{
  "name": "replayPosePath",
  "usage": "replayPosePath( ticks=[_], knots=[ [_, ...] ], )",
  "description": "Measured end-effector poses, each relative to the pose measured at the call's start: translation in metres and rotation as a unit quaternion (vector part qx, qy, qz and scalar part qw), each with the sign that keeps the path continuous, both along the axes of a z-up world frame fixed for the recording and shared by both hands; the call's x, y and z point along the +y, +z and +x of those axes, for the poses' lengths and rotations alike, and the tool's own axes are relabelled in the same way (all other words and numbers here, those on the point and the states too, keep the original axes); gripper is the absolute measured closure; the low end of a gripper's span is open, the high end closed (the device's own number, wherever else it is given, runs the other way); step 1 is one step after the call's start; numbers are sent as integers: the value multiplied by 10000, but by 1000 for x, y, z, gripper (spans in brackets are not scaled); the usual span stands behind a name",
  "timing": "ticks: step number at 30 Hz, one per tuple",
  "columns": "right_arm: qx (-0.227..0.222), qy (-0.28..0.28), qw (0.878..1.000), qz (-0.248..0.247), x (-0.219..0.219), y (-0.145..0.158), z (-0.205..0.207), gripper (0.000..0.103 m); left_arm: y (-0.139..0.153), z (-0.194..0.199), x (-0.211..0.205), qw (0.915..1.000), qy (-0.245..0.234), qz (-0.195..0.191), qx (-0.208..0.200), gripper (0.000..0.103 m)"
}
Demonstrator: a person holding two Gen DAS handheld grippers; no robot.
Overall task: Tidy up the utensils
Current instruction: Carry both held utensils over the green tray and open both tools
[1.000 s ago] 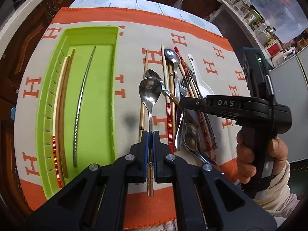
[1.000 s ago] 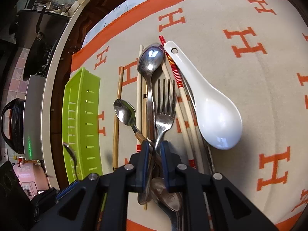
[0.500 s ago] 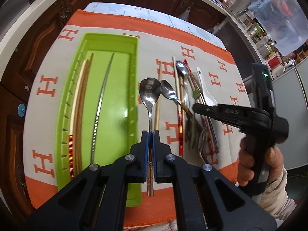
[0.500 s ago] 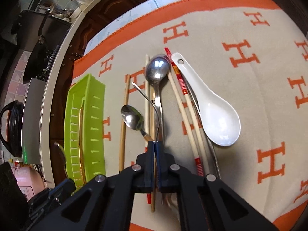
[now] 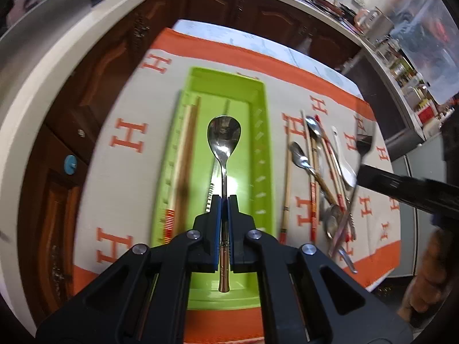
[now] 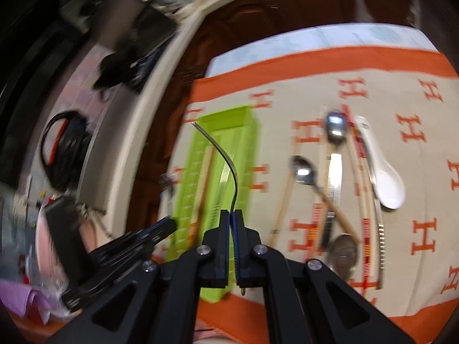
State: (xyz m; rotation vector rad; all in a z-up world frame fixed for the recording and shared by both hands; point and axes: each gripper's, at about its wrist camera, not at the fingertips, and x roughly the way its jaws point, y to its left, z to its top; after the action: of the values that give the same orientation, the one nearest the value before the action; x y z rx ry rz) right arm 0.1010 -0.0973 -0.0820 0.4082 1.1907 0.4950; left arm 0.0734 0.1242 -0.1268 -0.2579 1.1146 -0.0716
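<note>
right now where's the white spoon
In the right wrist view the white spoon lies on the cloth at the far right of the loose utensils, just right of the red-banded chopsticks, well away from the green tray.

The left gripper [image 5: 224, 200], clamping the metal spoon [image 5: 223, 140], now hovers over the green tray [image 5: 259, 154] instead of the cloth. The right gripper [image 6: 231, 215] has lifted the fork [image 6: 226, 160] clear of the utensil pile [image 6: 338, 189].
</note>
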Motion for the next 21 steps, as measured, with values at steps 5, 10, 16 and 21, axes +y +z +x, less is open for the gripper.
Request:
replayPosePath(
  ticks=[5,10,16,21],
  knots=[
    [201,404,9990,76,36,-3,1,101,-1,-1,12,9998,127,144,-48,101],
    [606,497,9969,-14,60,-34,7,101,-6,-3,8,9997,45,240,-53,101],
    [944,511,9941,-155,72,-58,9,97,-12,-5,-1,9987,-59,499,-61,100],
    [634,465,9956,-512,71,-52,1,97,-20,-3,4,9993,74,332,142,87]
  ],
)
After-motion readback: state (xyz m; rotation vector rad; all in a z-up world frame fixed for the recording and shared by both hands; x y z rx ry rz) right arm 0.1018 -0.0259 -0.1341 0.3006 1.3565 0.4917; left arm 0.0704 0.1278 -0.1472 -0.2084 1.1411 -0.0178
